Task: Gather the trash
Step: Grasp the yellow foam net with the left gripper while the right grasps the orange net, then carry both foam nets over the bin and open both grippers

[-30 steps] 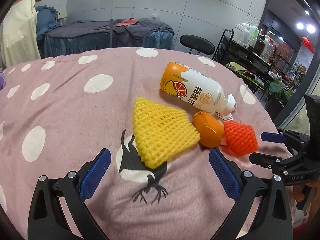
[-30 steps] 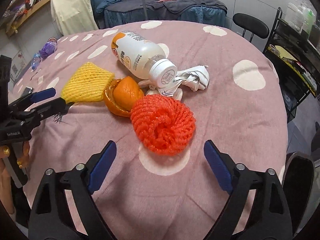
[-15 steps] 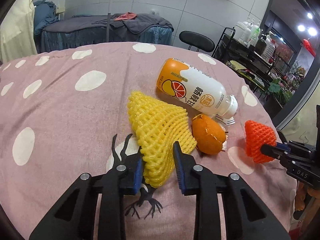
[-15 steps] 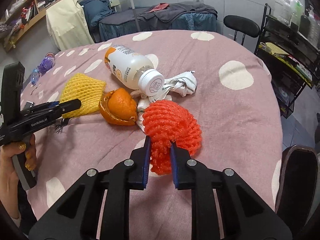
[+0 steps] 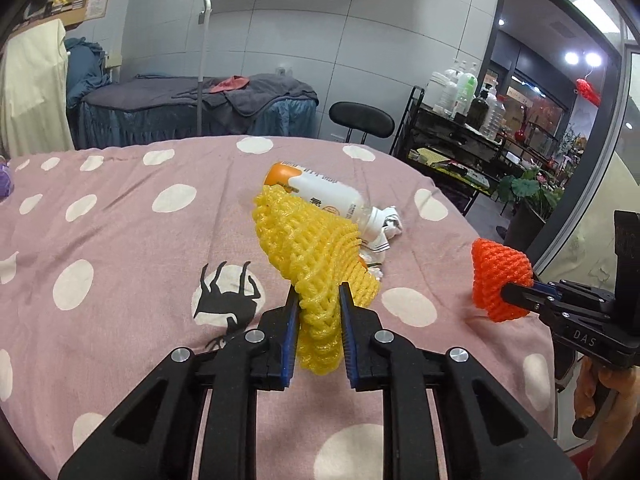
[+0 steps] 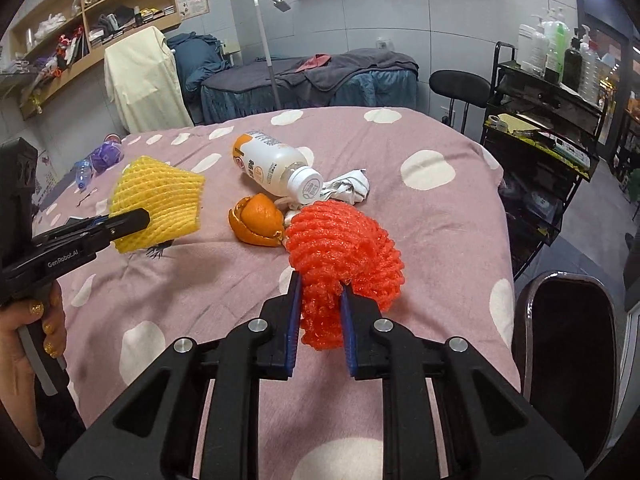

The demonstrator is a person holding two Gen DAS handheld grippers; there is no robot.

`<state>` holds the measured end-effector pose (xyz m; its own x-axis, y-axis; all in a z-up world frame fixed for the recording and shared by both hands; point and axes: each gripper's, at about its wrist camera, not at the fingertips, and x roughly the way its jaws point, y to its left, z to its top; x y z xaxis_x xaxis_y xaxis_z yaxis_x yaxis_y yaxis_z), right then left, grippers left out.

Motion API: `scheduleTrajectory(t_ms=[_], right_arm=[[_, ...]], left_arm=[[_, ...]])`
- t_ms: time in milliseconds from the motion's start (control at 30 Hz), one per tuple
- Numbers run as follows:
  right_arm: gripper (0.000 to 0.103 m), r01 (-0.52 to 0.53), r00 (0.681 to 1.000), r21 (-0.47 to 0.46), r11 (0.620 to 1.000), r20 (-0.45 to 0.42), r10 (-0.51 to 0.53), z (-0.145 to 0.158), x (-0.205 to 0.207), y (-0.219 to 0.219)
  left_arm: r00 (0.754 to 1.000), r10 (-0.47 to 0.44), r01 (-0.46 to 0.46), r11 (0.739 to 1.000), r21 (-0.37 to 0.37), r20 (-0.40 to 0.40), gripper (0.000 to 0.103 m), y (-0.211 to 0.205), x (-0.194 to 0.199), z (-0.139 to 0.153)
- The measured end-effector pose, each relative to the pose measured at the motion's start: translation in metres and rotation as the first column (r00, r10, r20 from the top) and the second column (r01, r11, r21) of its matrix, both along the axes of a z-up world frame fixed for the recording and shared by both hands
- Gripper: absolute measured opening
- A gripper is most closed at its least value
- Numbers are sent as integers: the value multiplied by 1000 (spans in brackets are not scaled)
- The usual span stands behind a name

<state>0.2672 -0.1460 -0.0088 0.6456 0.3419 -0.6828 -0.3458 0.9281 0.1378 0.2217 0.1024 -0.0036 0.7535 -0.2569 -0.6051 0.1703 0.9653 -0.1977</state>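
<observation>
Grip looks fine: left gripper (image 5: 319,300) is clamped on the yellow net (image 5: 316,256), right gripper (image 6: 319,290) on the red net (image 6: 344,248), each pinched between the fingers, lifted off the table (image 6: 420,216). Foam squishes, so I'd keep the squeeze firm and carry them slowly, clear of the bottle (image 6: 276,168) and peel (image 6: 258,220) ahead.

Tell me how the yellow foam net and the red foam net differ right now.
Colour: the yellow net is yellow, the red net orange-red.
Shape: the yellow net fans out flat like a wedge; the red net is bunched into a rounder ball.
Holder: the left gripper pinches the yellow net, the right gripper the red net.
Both are ribbed foam mesh, each clamped at one end and held above the spotted cloth.
</observation>
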Motion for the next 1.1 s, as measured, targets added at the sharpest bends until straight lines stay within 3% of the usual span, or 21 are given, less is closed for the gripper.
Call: scheduleTrajectory(t_ms=[233,733,967,1100], right_arm=[[19,40,999,63,997,19,-41,7,-28,-28],[19,170,984,114,979,33,-174,6,-66,-93],[19,278,958,122,953,38,-284,1,-79,-137],[19,364,928,112,924,39,-371,-4,-83,-167]], left_arm=[[999,18,-16,999,-34,45,19,-21,-27,5],[993,-82,91,990,-105,86,19,-75,-49,9],[986,-138,150,978,-145,90,19,-104,-52,8],[979,-182,194,971,-141,95,19,-124,-53,10]])
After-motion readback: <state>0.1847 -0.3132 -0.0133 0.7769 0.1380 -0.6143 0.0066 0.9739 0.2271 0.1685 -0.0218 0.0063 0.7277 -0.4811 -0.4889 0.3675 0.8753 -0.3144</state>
